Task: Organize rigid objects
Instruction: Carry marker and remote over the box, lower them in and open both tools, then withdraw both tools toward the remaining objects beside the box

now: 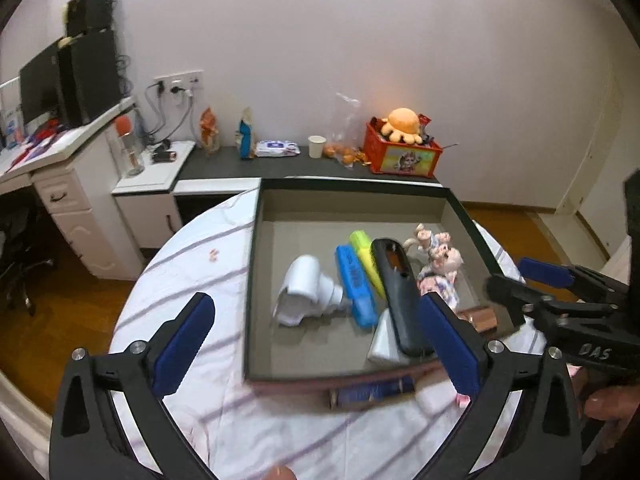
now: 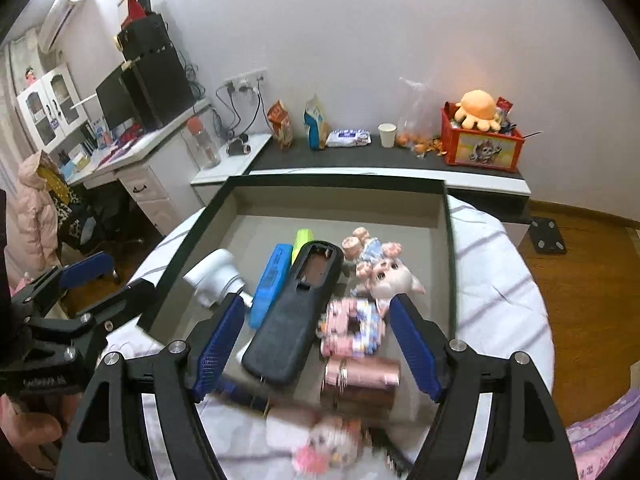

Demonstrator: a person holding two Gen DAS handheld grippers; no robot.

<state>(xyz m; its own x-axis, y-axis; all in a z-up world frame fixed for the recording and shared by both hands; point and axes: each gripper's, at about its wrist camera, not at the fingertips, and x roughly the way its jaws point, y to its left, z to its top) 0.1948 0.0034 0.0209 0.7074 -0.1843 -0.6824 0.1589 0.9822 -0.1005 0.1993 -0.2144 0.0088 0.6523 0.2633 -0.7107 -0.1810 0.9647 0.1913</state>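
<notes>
A dark-rimmed box (image 1: 253, 240) (image 2: 448, 240) sits on a round table with a striped white cloth. In it lie a white plastic part (image 1: 306, 290) (image 2: 214, 276), a blue highlighter (image 1: 354, 284) (image 2: 272, 280), a yellow highlighter (image 1: 366, 252) (image 2: 303, 237), a black remote shell (image 1: 400, 292) (image 2: 296, 312), a pig figurine (image 1: 440, 258) (image 2: 388, 272) and a pink roll (image 2: 362, 374). My left gripper (image 1: 316, 344) is open and empty above the box's near edge. My right gripper (image 2: 320, 344) is open and empty over the remote shell; it also shows at right in the left wrist view (image 1: 516, 276).
A dark blue tube (image 1: 374, 390) lies on the cloth before the box, and a pink plush toy (image 2: 332, 440) lies near the front edge. Behind the table, a low dark shelf (image 1: 280, 164) holds a paper cup (image 1: 317, 146) and a red toy crate (image 1: 402, 152). A white desk (image 1: 60, 148) stands at left.
</notes>
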